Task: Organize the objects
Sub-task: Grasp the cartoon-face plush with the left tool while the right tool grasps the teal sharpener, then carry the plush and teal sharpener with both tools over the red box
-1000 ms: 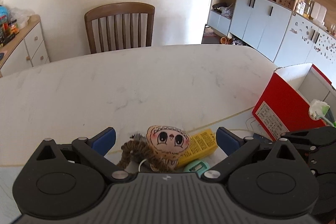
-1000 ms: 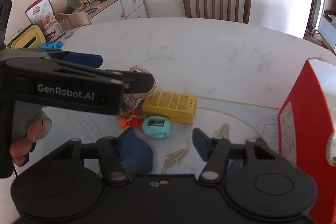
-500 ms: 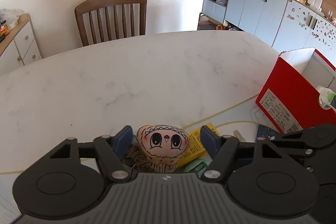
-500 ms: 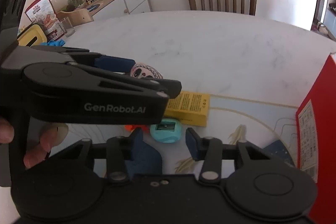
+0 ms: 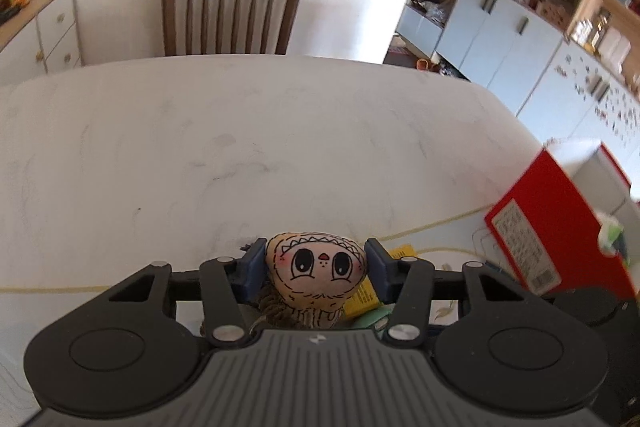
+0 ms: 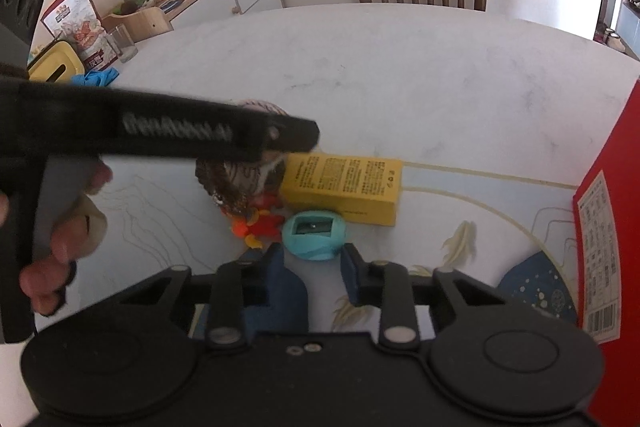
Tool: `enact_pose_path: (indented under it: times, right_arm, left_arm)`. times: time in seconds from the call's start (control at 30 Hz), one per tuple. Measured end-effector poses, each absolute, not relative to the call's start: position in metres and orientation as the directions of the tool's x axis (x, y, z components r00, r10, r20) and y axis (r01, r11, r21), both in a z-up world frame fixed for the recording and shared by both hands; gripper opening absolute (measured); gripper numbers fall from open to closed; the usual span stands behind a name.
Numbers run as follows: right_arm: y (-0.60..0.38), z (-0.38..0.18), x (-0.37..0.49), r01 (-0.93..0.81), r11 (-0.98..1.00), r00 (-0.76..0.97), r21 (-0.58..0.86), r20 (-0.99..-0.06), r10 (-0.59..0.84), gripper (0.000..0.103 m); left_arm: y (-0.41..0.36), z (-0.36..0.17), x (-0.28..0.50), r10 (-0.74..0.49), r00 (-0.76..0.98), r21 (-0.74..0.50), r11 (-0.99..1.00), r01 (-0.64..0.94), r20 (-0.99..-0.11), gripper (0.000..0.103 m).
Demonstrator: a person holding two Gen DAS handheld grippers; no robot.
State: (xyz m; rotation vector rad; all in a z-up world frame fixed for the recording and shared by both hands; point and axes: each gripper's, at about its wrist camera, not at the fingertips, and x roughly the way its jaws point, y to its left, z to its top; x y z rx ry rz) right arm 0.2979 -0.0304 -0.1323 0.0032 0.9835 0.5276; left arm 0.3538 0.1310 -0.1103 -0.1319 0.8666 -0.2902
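**Now closing in: both grippers go for small items at once**

Clearly the left gripper [image 5: 315,269] has been set astride the stuffed doll [image 5: 316,277] so that its blue pads flank the round face on both sides; the jaws are closing, and the pads look to be touching or just about touching the cloth, so I take it as a grasp being made, not yet a lift. The doll lies on the marble table [image 5: 240,155] just beside the yellow box [image 6: 344,185], its braided cord trailing beneath it.

Meanwhile the right gripper [image 6: 314,267] points down at the teal pencil sharpener [image 6: 314,235], which sits just ahead of the fingertips, not between them. Those jaws are closing too, with nothing gripped that I can see. A person's hand [image 6: 60,227] works the left tool's handle.

The red carton [image 6: 608,211] stands open-topped at the right edge, near enough to serve, I judge, as the place where the loose things are meant to go.

Count: one doll, one yellow box, one sharpener, one small red-and-orange toy [image 6: 260,223] touching the doll's cord, one red carton, one wooden chair [image 5: 232,15], two grippers.
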Motion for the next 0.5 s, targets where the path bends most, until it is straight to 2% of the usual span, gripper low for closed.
enact_pose_path:
  times: [0.27,0.5]
  right_arm:
    - [-0.026,-0.134,0.303,-0.4,0.885,0.446,0.24,-0.792,0.417,0.038]
    - [-0.02,-0.136,0.309,-0.396,0.884,0.445,0.246,-0.791,0.42,0.036]
  left_arm:
    - [0.147,-0.099,0.355,-0.334,0.609,-0.318,0.938,0.139,-0.719,0.051]
    - [0.146,-0.091,0.35,-0.337,0.605,-0.325,0.936,0.134,-0.721,0.051]
